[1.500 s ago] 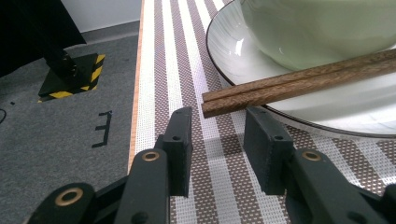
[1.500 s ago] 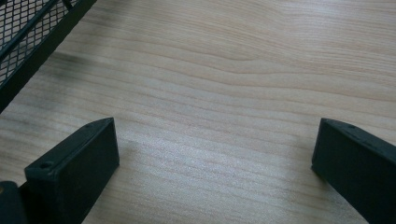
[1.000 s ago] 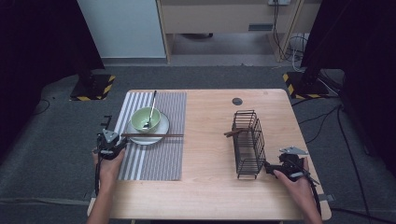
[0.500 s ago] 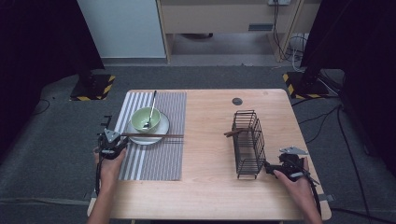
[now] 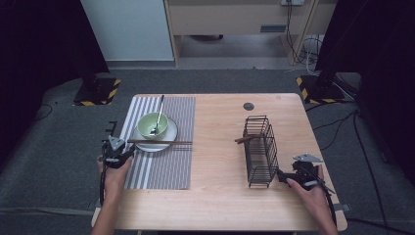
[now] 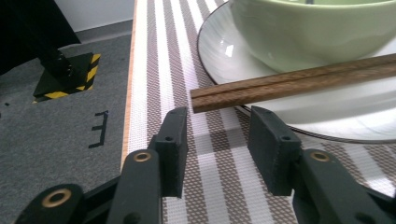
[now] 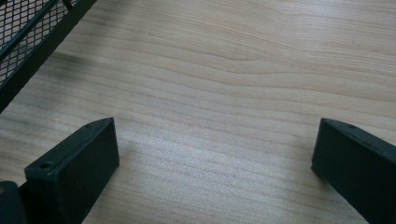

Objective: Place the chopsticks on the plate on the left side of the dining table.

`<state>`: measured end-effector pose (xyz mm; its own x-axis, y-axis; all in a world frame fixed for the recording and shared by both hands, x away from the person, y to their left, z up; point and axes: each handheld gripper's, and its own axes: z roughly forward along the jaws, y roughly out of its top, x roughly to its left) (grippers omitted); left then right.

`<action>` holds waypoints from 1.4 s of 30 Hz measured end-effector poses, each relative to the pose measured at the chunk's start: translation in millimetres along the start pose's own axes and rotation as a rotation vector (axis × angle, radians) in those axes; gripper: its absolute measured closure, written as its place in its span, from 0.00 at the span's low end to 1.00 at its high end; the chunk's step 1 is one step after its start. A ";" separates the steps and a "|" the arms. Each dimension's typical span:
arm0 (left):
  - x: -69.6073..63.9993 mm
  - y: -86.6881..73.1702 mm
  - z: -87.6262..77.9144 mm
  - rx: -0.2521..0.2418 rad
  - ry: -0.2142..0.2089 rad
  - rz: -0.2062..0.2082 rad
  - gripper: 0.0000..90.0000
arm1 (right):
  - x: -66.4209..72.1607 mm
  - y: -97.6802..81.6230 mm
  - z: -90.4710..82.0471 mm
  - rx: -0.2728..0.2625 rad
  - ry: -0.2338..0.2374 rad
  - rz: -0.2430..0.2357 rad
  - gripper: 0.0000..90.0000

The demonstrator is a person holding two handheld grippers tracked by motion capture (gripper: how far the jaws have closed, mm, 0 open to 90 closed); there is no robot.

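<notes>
A pair of brown chopsticks (image 5: 159,142) (image 6: 289,84) lies across the front of a white plate (image 5: 171,133) (image 6: 219,46). The plate holds a green bowl (image 5: 147,125) (image 6: 317,28) with a spoon (image 5: 157,115) in it. My left gripper (image 5: 121,148) (image 6: 218,135) sits low at the mat's left edge. It is open, and the chopsticks' blunt ends lie just beyond its jaw tips, apart from them. My right gripper (image 5: 284,175) (image 7: 215,154) is open wide over bare wood, beside the near right corner of a black wire basket (image 5: 259,147) (image 7: 28,32).
The plate rests on a striped placemat (image 5: 161,166) (image 6: 159,70) on the left half of the wooden table (image 5: 220,196). A brown wooden handle (image 5: 242,139) pokes out of the basket's left side. A small dark disc (image 5: 248,105) lies near the far edge.
</notes>
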<state>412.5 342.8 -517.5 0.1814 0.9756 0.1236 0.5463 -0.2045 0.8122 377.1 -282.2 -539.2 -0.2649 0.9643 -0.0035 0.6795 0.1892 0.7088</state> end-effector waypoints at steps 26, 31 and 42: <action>-54.4 19.5 -16.4 -0.024 -0.223 0.070 0.31 | 0.0 0.0 0.0 0.000 0.000 -0.001 0.01; -66.3 21.4 -14.8 -0.025 -0.257 0.094 0.30 | 0.0 0.0 0.0 0.000 0.000 0.000 0.01; -88.8 26.8 -18.7 -0.063 -0.326 0.110 0.29 | 0.7 -0.3 -0.5 0.000 -0.001 0.005 0.01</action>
<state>395.8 252.2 -496.1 0.4938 0.8690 0.0319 0.4590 -0.2917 0.8392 376.4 -281.7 -539.1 -0.2605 0.9655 -0.0009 0.6809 0.1844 0.7088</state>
